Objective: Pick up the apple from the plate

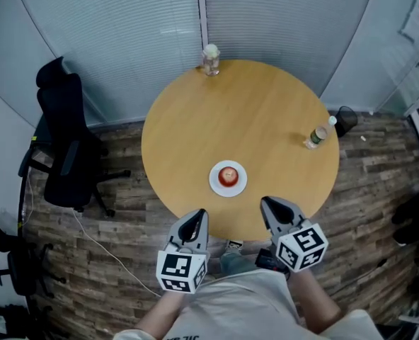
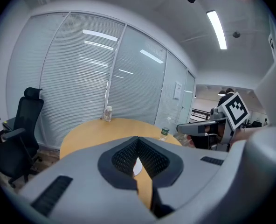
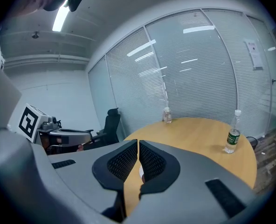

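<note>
A red apple [image 1: 228,176] lies on a small white plate [image 1: 214,183] near the front edge of the round wooden table [image 1: 266,112]. Both grippers hover at that front edge, short of the plate. My left gripper [image 1: 201,212] is to the plate's lower left, its jaws shut with nothing in them. My right gripper [image 1: 266,201] is to the plate's lower right, also shut and empty. In the left gripper view the closed jaws [image 2: 138,139] hide most of the plate; only a white sliver [image 2: 136,168] shows. The right gripper view's jaws [image 3: 138,141] cover it likewise.
A green-labelled bottle [image 1: 317,136] stands at the table's right edge. A clear bottle [image 1: 210,60] stands at the far edge by the blinds-covered glass wall. A black office chair [image 1: 68,147] is left of the table, a dark bin [image 1: 345,119] to the right on the floor.
</note>
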